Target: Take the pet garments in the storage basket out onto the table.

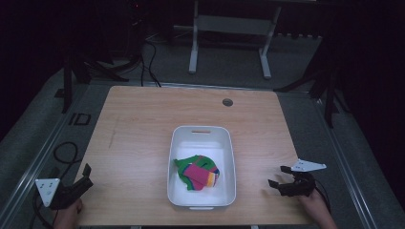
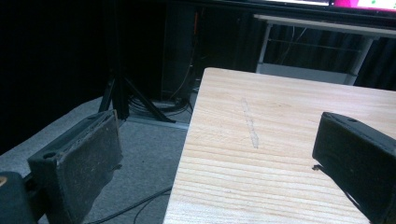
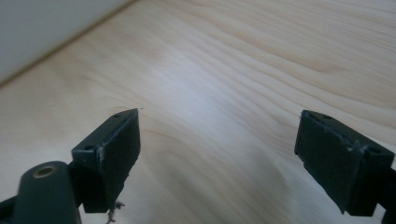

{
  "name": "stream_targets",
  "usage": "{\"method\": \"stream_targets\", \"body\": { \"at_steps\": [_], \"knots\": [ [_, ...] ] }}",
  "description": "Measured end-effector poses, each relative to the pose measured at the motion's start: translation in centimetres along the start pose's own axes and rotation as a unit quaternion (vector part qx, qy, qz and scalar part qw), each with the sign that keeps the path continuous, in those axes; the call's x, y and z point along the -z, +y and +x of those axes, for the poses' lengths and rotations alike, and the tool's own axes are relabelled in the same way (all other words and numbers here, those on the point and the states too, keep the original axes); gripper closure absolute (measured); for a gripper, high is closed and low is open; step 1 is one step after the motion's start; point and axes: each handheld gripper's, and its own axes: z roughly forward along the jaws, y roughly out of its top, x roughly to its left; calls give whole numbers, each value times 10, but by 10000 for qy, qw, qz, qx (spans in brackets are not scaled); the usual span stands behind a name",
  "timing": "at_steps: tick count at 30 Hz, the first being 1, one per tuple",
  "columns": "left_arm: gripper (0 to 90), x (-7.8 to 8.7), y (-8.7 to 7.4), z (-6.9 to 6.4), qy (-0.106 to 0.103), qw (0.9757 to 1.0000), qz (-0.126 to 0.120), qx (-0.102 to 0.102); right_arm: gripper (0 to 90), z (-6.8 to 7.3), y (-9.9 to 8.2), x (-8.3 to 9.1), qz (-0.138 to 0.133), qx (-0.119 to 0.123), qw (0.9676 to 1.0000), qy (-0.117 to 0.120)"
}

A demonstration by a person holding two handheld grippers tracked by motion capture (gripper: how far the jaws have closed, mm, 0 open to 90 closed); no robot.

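- A white tub [image 1: 202, 135] sits on the wooden bench [image 1: 138, 138], a little nearer the person's side than the far side.
- In the tub lies a bunched-up cloth [image 1: 198, 172] in many colours: green, pink, yellow and some blue. It lies in the near half of the tub, a bit to the left, and the far half shows bare white.
- The left tool [image 1: 86, 175] is at the near left corner of the bench, well apart from the tub. Its two black jaws are wide apart and hold nothing.
- In the left gripper view, the left tool [image 2: 212, 154] has one jaw out over the grey floor [image 2: 140, 154] and the other over the wood, with the bench edge between them. A faint scratch [image 2: 250, 123] runs along the wood ahead of it.
- The right tool [image 1: 279, 176] is on the near right part of the bench, near the tub but not touching it. Its jaws point toward the tub.
- In the right gripper view, the right tool [image 3: 219, 154] has its jaws wide apart with just bare wood between them. The white wall of the tub shows in the top left corner.
- A hand [image 1: 315, 200] holds the right tool from the bottom edge, and another hand [image 1: 69, 214] holds the left one.
- A small round hole [image 1: 228, 102] is in the bench at the far side.
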Motion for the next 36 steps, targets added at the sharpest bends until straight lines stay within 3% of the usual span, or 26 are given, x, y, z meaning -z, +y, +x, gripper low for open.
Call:
{"method": "stream_targets", "body": {
  "at_steps": [5,12,17,19,24,28,36],
  "knots": [
    [18,0,0,0,-10,10000,-1,3,147,10,10,-9,361,368,9975,487],
    [18,0,0,0,-25,10000,3,-18,150,24,20,-20,680,877,9909,755],
    [18,0,0,0,-28,10000,1,-12,177,39,33,-19,793,1101,9846,1100],
    [18,0,0,0,-26,10000,2,-11,176,43,40,-17,780,1097,9828,1262],
    [18,0,0,0,-29,10000,-4,-18,156,61,63,-9,762,1310,9796,1323],
    [18,0,0,0,-40,10000,-3,-8,139,74,84,-1,771,1370,9759,1516],
    [18,0,0,0,-45,10000,6,31,120,93,117,3,692,1582,9707,1670]
  ]
}}
